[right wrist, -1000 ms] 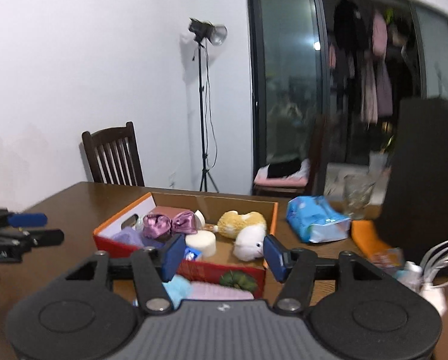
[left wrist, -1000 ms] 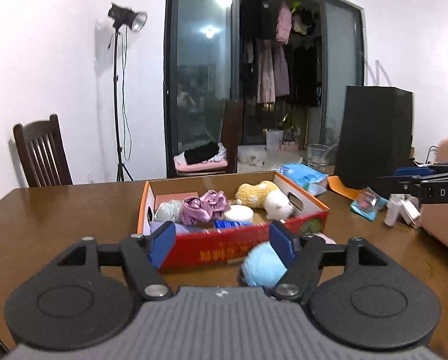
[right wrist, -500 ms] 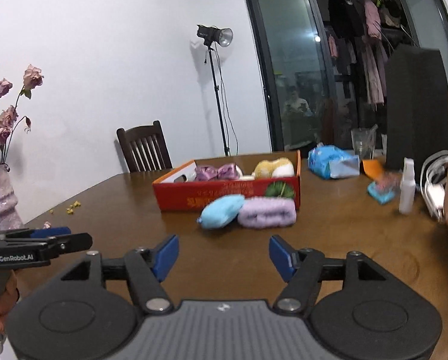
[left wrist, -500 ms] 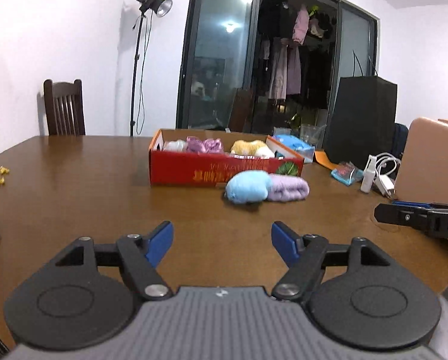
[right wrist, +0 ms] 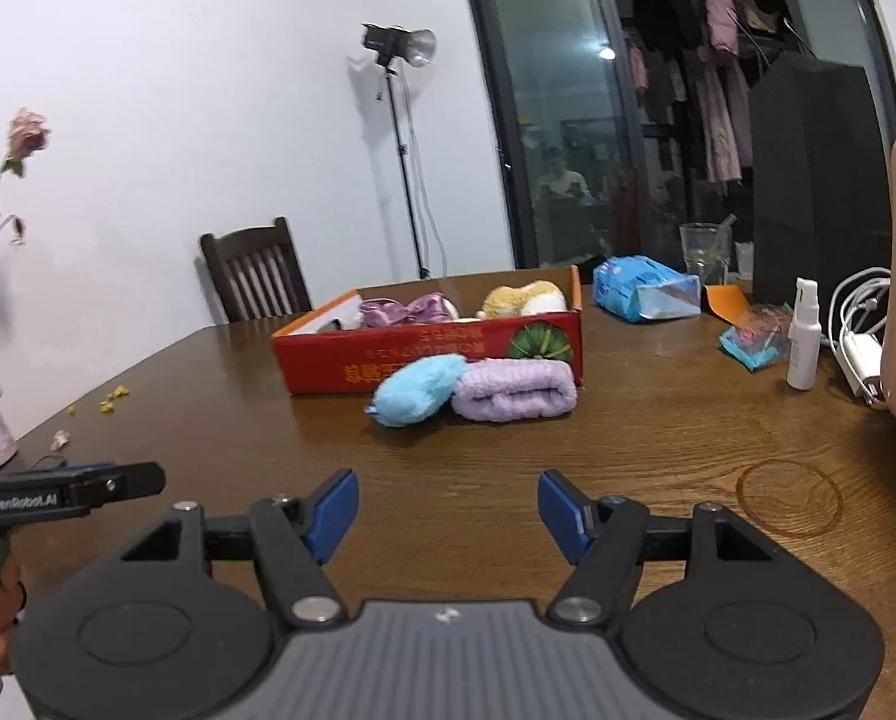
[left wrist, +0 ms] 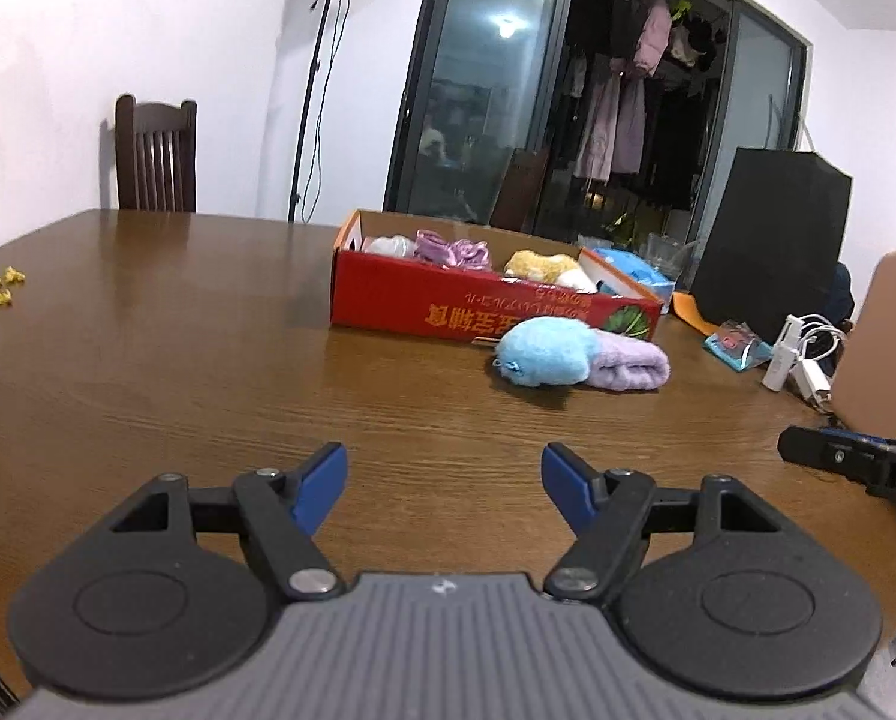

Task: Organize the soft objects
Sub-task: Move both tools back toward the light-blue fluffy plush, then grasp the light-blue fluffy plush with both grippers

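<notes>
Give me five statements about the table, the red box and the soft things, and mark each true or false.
1. The blue plush lies inside the red box. False: it lies on the table in front of the box.
2. The purple rolled towel lies beside the blue plush, touching it. True.
3. The left gripper holds the towel. False: its jaws stand apart with nothing between them.
4. A yellow plush toy sits in the box. True.
5. The right gripper is shut. False: its jaws are open and empty.
</notes>
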Demonstrator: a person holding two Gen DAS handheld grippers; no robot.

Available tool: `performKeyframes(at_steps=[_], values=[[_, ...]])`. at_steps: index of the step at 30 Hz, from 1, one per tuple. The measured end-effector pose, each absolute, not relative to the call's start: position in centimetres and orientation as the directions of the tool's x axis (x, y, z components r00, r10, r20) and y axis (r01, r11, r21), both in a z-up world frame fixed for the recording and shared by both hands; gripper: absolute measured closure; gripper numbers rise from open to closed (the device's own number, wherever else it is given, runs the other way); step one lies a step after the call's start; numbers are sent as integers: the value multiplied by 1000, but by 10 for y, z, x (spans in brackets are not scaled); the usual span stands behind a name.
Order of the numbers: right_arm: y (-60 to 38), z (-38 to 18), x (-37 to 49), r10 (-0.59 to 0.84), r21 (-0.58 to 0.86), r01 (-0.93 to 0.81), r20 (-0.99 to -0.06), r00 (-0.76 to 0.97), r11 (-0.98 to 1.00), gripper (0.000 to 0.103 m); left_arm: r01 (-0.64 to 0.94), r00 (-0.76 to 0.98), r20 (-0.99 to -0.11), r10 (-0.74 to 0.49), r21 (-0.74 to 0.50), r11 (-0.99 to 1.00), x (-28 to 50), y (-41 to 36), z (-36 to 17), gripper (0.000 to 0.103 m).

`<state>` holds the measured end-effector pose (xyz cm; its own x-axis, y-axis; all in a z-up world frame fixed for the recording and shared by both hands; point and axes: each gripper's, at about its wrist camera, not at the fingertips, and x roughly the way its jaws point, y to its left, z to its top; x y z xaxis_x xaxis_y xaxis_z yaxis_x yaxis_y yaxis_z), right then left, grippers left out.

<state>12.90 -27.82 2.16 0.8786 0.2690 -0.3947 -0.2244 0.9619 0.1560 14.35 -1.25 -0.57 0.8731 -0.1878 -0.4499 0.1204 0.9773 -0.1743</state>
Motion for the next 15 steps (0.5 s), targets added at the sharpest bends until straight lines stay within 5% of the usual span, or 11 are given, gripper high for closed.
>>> performKeyframes(at_steps=[15], values=[[-243, 26, 301, 368, 258, -278, -428, 825, 925, 51, 327, 694, -553, -460, -327, 887, 328, -46, -10, 37]])
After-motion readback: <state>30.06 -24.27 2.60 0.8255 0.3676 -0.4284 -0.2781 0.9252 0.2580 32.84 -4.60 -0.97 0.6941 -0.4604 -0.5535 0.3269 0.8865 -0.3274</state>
